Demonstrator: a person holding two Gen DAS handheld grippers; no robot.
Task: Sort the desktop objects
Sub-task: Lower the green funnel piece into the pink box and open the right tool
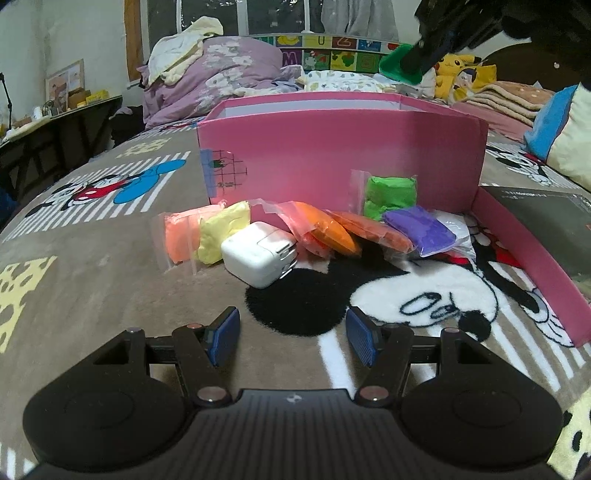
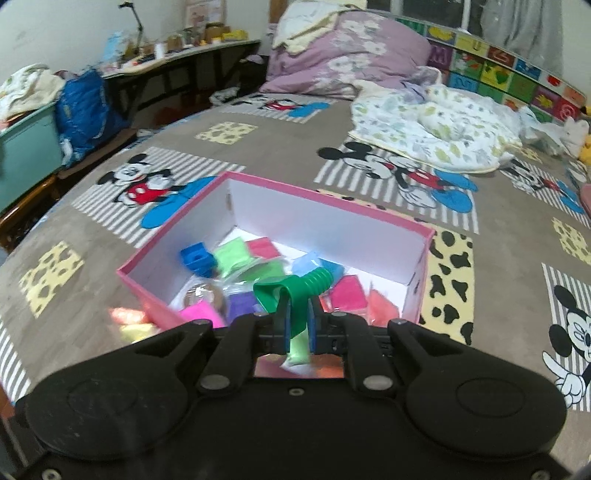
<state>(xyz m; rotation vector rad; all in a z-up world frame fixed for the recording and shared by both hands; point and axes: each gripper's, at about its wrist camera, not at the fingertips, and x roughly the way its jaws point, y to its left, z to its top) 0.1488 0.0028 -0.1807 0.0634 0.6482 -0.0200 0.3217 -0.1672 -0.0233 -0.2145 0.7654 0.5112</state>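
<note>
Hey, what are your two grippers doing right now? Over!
Right gripper shut on green toy above pink box. Left gripper open, empty, facing white charger. Nothing blocking.

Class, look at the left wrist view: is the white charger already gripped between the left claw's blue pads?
No: the white charger lies on the blanket ahead of the left claw, whose pads stand apart with nothing between them.

Bed: cartoon-mouse blanket (image 2: 258, 155) covering it
12 o'clock: purple flowered duvet (image 2: 347, 55), window (image 1: 273, 16) behind
10 o'clock: cluttered desk (image 2: 177, 55), white wall (image 2: 55, 29)
</note>
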